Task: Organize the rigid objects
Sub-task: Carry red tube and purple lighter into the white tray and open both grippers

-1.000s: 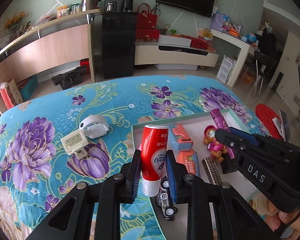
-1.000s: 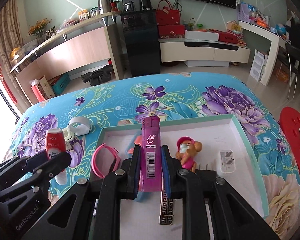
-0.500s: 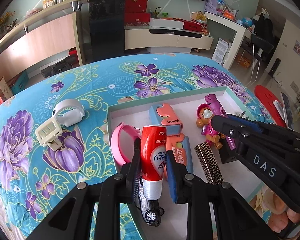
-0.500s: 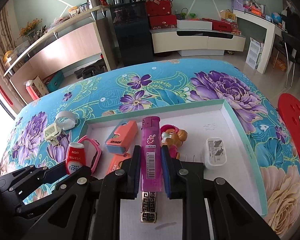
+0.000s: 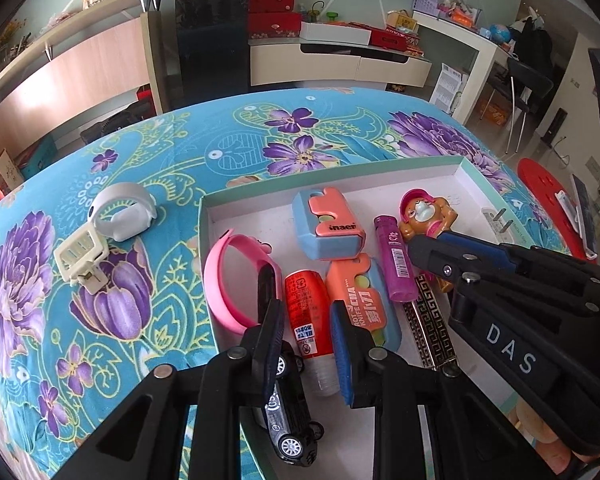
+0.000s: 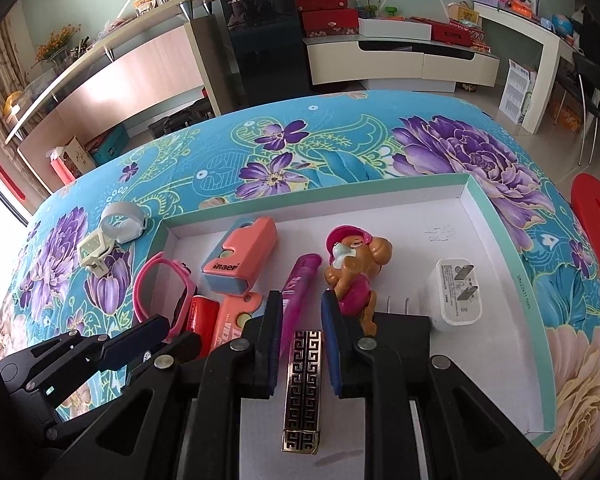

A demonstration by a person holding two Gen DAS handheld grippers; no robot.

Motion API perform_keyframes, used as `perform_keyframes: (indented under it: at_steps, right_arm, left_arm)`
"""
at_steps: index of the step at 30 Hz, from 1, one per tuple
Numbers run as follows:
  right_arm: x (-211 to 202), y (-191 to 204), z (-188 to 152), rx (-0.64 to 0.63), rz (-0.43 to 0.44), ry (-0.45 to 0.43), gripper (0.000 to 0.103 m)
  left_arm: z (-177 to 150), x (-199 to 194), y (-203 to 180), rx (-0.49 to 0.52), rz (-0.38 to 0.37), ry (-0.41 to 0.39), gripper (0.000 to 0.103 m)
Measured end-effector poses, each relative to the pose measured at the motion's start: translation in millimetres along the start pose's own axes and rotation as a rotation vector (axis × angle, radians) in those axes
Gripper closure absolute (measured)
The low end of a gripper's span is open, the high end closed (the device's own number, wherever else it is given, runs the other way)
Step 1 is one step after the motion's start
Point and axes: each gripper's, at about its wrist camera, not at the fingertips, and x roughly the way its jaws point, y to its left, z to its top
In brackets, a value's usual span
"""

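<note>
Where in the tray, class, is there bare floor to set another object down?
Bare floor lies in the tray's far right corner, between the toy mouse, the white charger and the far wall. The left half is crowded: pink wristband, cutters, red tube, purple lighter.

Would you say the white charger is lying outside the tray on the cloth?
No, the charger lies inside the tray, near its right wall.

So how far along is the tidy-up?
Mostly done: the tray holds the pink band, toy figure, charger and more. In hand: the left hand-held gripper grips the red tube low over the tray, the right hand-held gripper the purple lighter. Left: white band and cream clip out on the cloth.
</note>
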Motion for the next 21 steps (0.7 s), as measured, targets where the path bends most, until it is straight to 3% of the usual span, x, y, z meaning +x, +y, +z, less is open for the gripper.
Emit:
perform_keyframes:
  at_steps: [12,21]
  right_arm:
    - [-16,1,5,0.002,-0.001,-0.051,0.082]
    - [-13,6,7,-0.007,-0.008,-0.05,0.082]
  left_arm:
    - [6,-23,11,-0.02,0.01,-0.043,0.076]
    - [7,-38,53,-0.123,0.097,-0.078,0.072]
